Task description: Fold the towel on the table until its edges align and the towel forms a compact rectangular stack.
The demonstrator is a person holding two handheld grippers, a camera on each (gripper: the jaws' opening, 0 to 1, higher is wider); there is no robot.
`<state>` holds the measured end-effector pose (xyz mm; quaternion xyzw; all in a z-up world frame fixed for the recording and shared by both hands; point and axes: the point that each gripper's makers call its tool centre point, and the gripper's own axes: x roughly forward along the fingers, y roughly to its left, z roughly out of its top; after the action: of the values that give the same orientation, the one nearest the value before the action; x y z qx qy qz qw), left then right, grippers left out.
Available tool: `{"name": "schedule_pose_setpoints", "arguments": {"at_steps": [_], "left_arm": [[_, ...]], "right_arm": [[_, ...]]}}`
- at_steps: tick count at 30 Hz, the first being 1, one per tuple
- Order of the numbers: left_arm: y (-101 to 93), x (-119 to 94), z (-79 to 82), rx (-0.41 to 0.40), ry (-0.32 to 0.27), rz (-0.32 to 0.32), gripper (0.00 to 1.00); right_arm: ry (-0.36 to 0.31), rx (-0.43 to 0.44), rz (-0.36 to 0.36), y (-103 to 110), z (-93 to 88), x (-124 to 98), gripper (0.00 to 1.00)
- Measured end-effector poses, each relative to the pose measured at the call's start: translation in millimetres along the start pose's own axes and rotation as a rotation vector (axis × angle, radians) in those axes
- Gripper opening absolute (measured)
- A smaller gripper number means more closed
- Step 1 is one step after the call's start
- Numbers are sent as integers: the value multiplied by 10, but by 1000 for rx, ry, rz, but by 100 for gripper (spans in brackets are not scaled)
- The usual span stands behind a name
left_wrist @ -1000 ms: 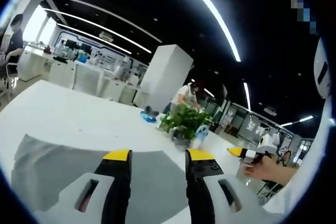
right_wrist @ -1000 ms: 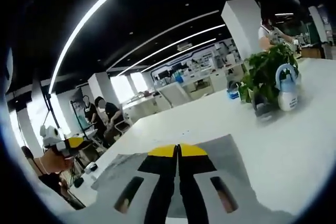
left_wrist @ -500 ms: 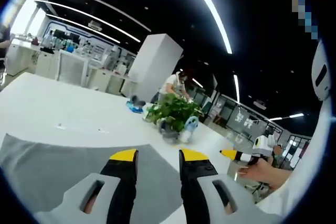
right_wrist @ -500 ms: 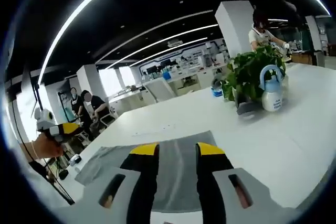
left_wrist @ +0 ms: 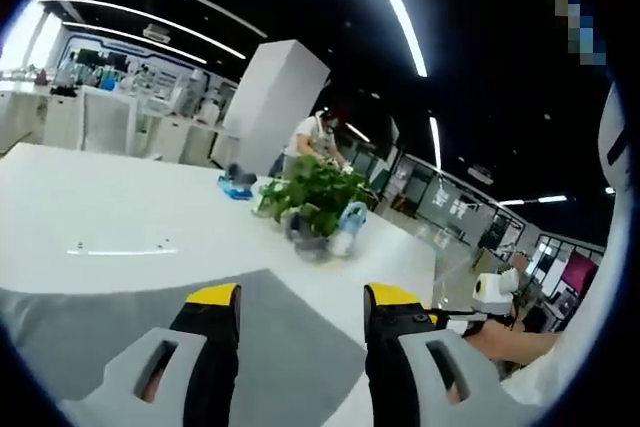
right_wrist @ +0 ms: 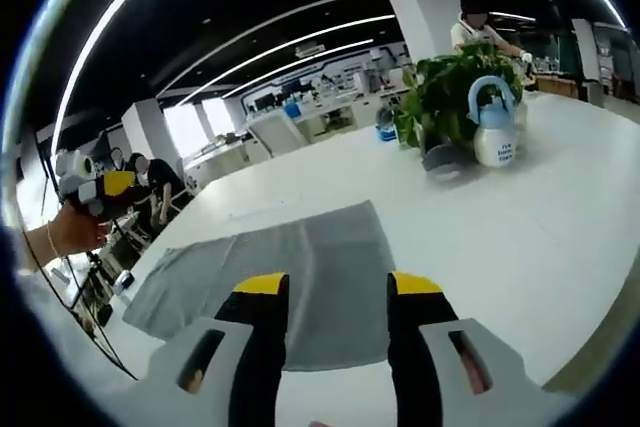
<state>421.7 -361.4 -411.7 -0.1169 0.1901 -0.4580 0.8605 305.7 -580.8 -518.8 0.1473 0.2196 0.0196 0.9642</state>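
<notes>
While both claws gape, grey towel [right_wrist: 290,272] flat on white table [right_wrist: 520,237]

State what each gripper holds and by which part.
Nothing. The left gripper and right gripper are both open above the flat grey towel.

Towel and plant on the table
The towel [right_wrist: 285,272] lies flat on the table [right_wrist: 560,237]; behind it, well apart, stands a plant [right_wrist: 450,97] beside a watering can [right_wrist: 495,127].
</notes>
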Motion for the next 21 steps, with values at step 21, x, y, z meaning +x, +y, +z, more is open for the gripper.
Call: {"name": "schedule_pose_setpoints", "arguments": {"at_steps": [21], "left_arm": [[-48, 811, 94, 36, 104, -94, 50]], "right_arm": [[173, 110, -44, -348, -511, 308, 35]]}}
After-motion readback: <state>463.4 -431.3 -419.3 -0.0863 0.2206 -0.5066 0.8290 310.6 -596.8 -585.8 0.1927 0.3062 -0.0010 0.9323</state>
